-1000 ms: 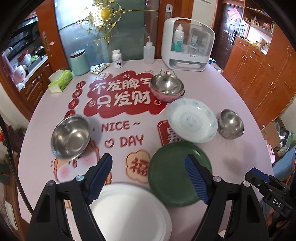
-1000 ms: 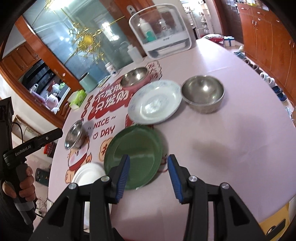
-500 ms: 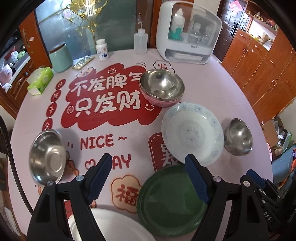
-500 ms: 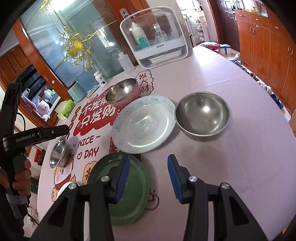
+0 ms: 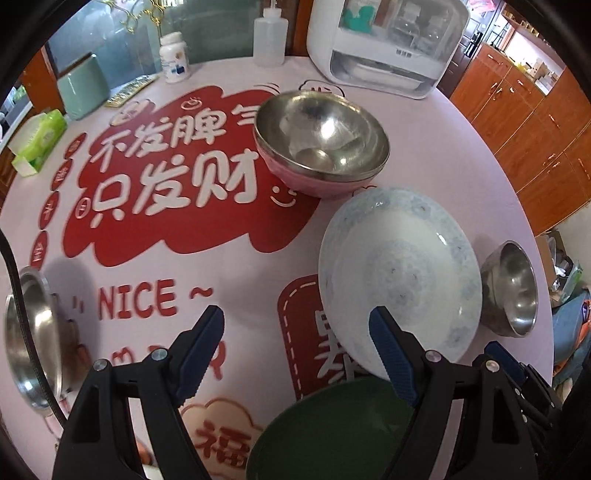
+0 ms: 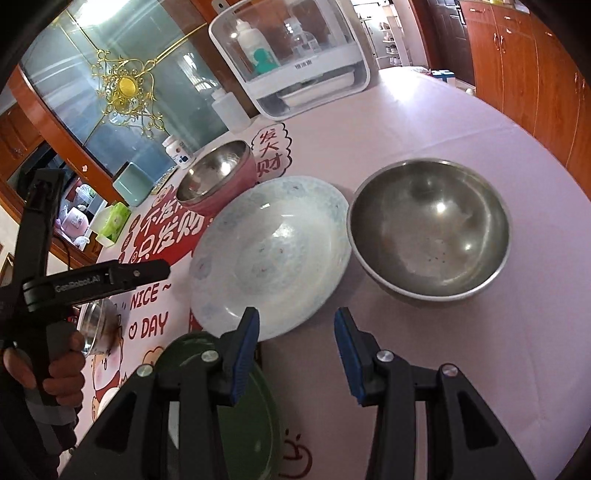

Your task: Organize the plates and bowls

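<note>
A white and blue patterned plate [image 5: 400, 275] [image 6: 271, 251] lies mid-table. A green plate [image 5: 332, 432] [image 6: 236, 406] lies nearer, partly under both grippers. A steel bowl nested in a pink bowl [image 5: 321, 142] [image 6: 218, 177] stands behind. A small steel bowl [image 5: 511, 288] [image 6: 430, 227] sits right of the patterned plate. Another steel bowl [image 5: 31, 332] [image 6: 98, 321] is at the left. My left gripper [image 5: 295, 332] is open and empty above the cloth. My right gripper [image 6: 295, 332] is open and empty just before the patterned plate's near rim.
A white dish cabinet [image 5: 384, 44] [image 6: 291, 55], a squeeze bottle [image 5: 269, 33], a pill bottle [image 5: 173, 57], a green canister [image 5: 83, 88] and a tissue box [image 5: 37, 140] stand along the far edge. Wooden cupboards [image 5: 535, 110] are to the right.
Both grippers have moved forward over the table towards the patterned plate. The white plate at the near edge has dropped out of the left view. Both jaws stay open.
</note>
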{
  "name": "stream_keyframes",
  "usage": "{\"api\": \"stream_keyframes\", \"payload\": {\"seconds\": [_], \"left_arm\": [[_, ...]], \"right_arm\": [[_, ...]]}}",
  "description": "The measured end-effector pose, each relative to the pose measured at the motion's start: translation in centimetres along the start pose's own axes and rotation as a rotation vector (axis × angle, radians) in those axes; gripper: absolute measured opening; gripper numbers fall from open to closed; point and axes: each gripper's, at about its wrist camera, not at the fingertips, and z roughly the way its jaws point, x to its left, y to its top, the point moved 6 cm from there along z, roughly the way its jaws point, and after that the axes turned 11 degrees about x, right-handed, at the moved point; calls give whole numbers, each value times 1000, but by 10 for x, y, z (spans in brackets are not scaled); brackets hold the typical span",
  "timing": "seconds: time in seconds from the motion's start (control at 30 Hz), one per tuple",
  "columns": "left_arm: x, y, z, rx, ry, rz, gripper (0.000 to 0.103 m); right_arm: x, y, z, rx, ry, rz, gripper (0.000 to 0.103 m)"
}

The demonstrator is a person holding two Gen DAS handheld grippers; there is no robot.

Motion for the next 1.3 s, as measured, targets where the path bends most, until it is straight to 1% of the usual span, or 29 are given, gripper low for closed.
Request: {"api": "stream_keyframes", "payload": {"seconds": [0.07, 0.27, 0.33, 0.4, 0.47, 0.53, 0.57, 0.63, 0.83, 0.87, 0.93, 1.0, 1.1, 1.23, 1.3], "left_arm": [[-1, 2, 9, 9, -18, 4, 80], [-1, 6, 30, 36, -26, 9, 80], [-2, 7, 37, 43, -27, 15, 74], [-2, 8, 41, 50, -32, 16, 73], [-4, 7, 45, 59, -37, 22, 70], [-6, 7, 50, 68, -38, 29, 68], [-6, 7, 52, 73, -39, 30, 67], [-7, 7, 55, 77, -39, 32, 63], [-15, 8, 59, 75, -26, 41, 52], [-15, 8, 59, 74, -24, 42, 51], [-18, 9, 59, 73, -48, 40, 41], [-20, 10, 59, 75, -63, 41, 37], [-26, 12, 59, 69, -78, 63, 27], [-36, 13, 62, 68, -86, 83, 21], [-40, 13, 62, 64, -67, 87, 22]], "right_arm": [[-2, 1, 5, -3, 1, -2, 42], [-13, 3, 20, 5, -5, 23, 42], [-14, 4, 23, 0, -3, 29, 42], [-16, 6, 25, -1, -7, 32, 42], [-18, 10, 26, -10, -17, 41, 40], [-19, 14, 27, -14, -18, 48, 34], [-20, 15, 28, -15, -22, 49, 33], [-21, 18, 29, -17, -26, 46, 27], [-25, 23, 34, -18, -19, 76, 18], [-25, 23, 35, -18, -18, 78, 18], [-25, 24, 36, -18, -14, 82, 18], [-25, 25, 37, -16, -15, 82, 18], [-25, 25, 38, -16, -19, 78, 18], [-26, 25, 38, -15, -12, 81, 18], [-26, 26, 38, -11, -6, 85, 17]]}}
